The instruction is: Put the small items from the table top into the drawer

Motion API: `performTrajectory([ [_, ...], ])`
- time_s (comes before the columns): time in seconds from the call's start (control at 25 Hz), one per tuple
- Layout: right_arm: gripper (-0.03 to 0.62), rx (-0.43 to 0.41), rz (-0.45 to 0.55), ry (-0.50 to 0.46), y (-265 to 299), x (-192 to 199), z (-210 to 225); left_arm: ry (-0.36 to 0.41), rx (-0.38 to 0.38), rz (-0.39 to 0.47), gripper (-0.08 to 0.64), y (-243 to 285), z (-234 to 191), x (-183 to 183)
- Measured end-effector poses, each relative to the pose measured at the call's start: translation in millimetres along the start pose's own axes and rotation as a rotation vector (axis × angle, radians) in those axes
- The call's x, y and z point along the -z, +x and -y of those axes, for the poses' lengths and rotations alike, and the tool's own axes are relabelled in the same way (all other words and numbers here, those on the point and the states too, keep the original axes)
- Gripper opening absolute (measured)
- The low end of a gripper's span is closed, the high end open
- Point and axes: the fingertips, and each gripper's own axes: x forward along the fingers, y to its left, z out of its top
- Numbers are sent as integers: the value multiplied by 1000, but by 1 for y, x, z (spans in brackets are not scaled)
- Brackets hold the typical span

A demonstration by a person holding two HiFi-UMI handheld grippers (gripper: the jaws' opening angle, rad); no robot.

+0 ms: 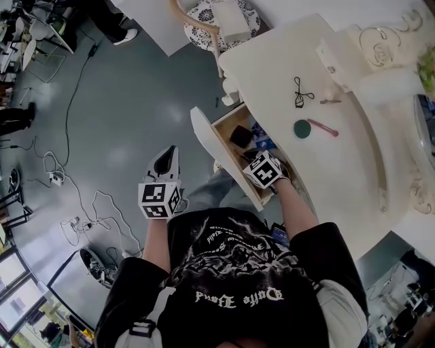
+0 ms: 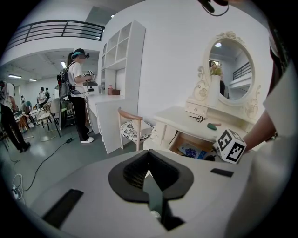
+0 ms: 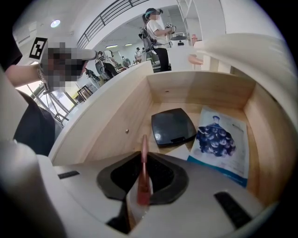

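My right gripper (image 3: 143, 158) hangs inside the open wooden drawer (image 3: 116, 125), shut on a thin pink stick (image 3: 144, 172) that stands on edge between its jaws. Below it in the drawer lie a black compact (image 3: 173, 126) and a blue-printed card (image 3: 221, 139). In the head view the right gripper (image 1: 258, 158) is over the drawer (image 1: 228, 122). On the white table top (image 1: 353, 177) lie a black looped cord (image 1: 300, 93), a green disc (image 1: 302, 128), a pink stick (image 1: 323, 127) and a small item (image 1: 331, 101). My left gripper (image 1: 166, 155) hovers over the floor, shut and holding nothing.
The drawer's white front (image 1: 207, 146) juts toward the floor. A chair (image 1: 217, 20) stands beyond the table's left end. A carved mirror frame (image 1: 380, 47) lines the table's back. Cables (image 1: 75, 204) trail across the grey floor at left. People stand far off by shelves (image 2: 79, 93).
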Motion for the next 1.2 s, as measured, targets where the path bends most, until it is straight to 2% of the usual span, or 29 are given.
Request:
performTrajectory([
  [0.56,60,-12,-10,9,0,0,-1,17,-11,4,15,-5,-1,-1],
  [0.72,95,-12,-10,24,1,2,-2,15,-12,9,15,-6,0,-1],
  [0.88,106,-16,-41,-18,-1,2,1,16,3,7,15,-4,5,2],
  [1.2,147,-21,-26,32,-6,0,-2,18,22,13,15,-4,10,1],
])
